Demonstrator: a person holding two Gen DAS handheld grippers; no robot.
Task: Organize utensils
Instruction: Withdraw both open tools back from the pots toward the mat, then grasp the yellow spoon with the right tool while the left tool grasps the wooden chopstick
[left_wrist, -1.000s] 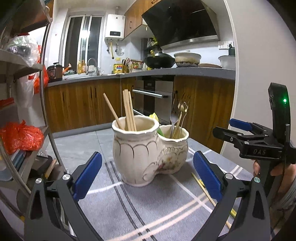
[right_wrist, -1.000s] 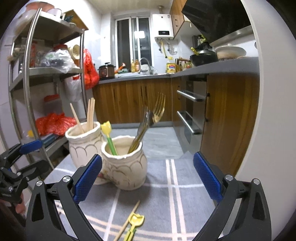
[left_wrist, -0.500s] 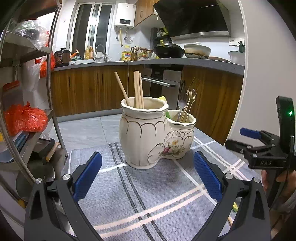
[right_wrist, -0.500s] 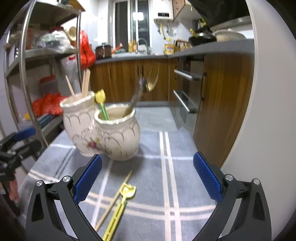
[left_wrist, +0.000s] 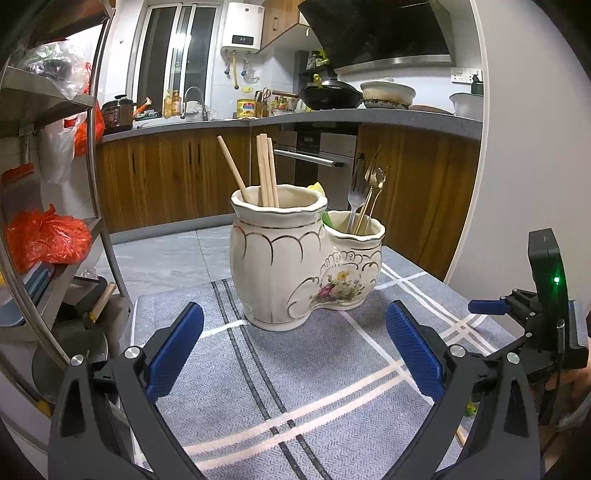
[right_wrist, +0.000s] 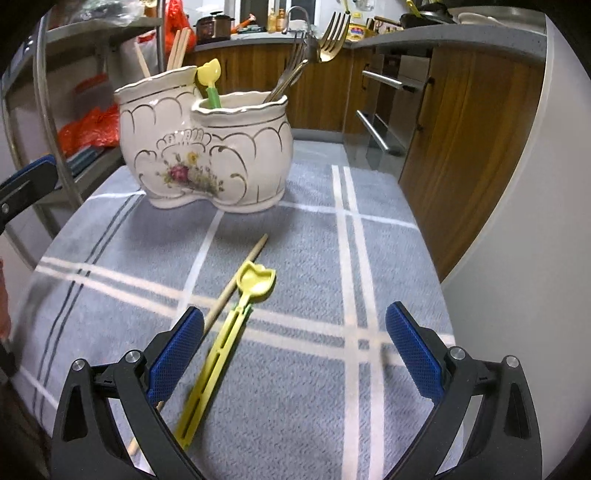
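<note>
Both hand-held grippers, left (left_wrist: 293, 347) and right (right_wrist: 293, 349), gape apart, the right's frame hiding the lower ends of a chopstick (right_wrist: 236, 282) and yellow spoon (right_wrist: 236, 325)

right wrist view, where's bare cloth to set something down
Free: the checked cloth right of the yellow plastic spoon, up to its far-right edge, and the strip left of the wooden chopstick. Crowded: the far-left part, around the ceramic utensil holder.

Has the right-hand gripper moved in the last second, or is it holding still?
Yes. The right gripper has tipped downward: the cream ceramic utensil holder now sits higher in its view, and the yellow plastic spoon lies between its open jaws.
</note>
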